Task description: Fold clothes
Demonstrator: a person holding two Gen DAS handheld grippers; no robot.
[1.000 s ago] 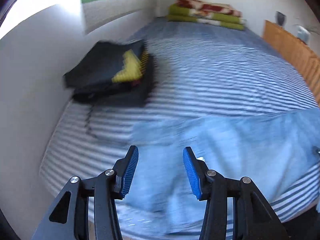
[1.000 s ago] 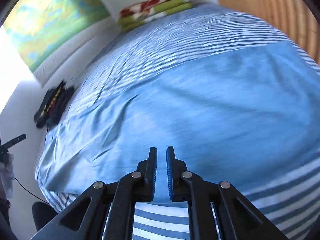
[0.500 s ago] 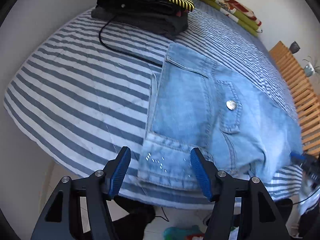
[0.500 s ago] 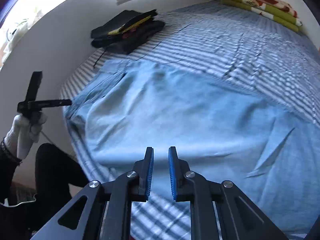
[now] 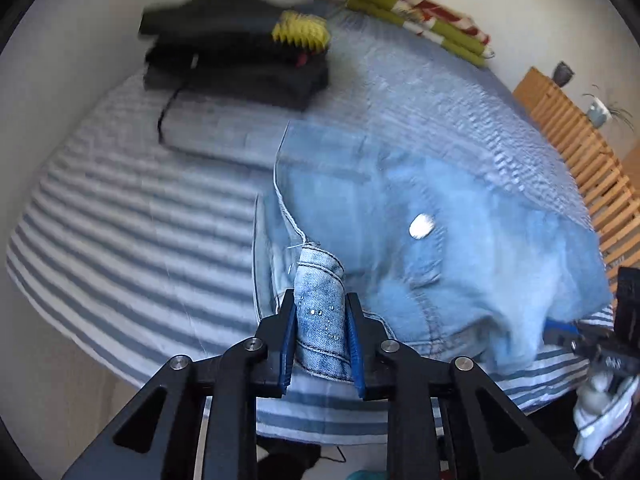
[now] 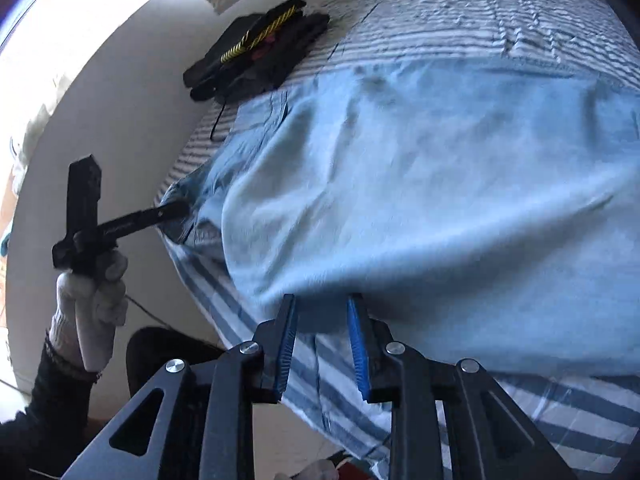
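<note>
Light blue jeans [image 5: 440, 200] lie spread across the striped bed [image 5: 120, 220]. My left gripper [image 5: 320, 300] is closing, and its blue pads press on a bunched fold of the studded waistband. The right wrist view shows the same jeans [image 6: 440, 180], with the left gripper [image 6: 176, 210] biting their far left corner, held by a white-gloved hand [image 6: 88, 300]. At the near edge of the jeans my right gripper [image 6: 322, 304] is opening. Its tips are at the hem, and only striped sheet shows between the pads.
A stack of dark folded clothes [image 5: 240, 60] with a yellow patch sits at the bed's far left corner, a black cable [image 5: 168, 108] trailing from it. A folded green and red blanket [image 5: 420, 16] lies at the far end. A wooden slatted rail [image 5: 580, 168] borders the right side.
My left gripper dropped onto the waistband corner and closed on it. My right gripper swung along the bed to the jeans' near edge and its jaws spread apart.
</note>
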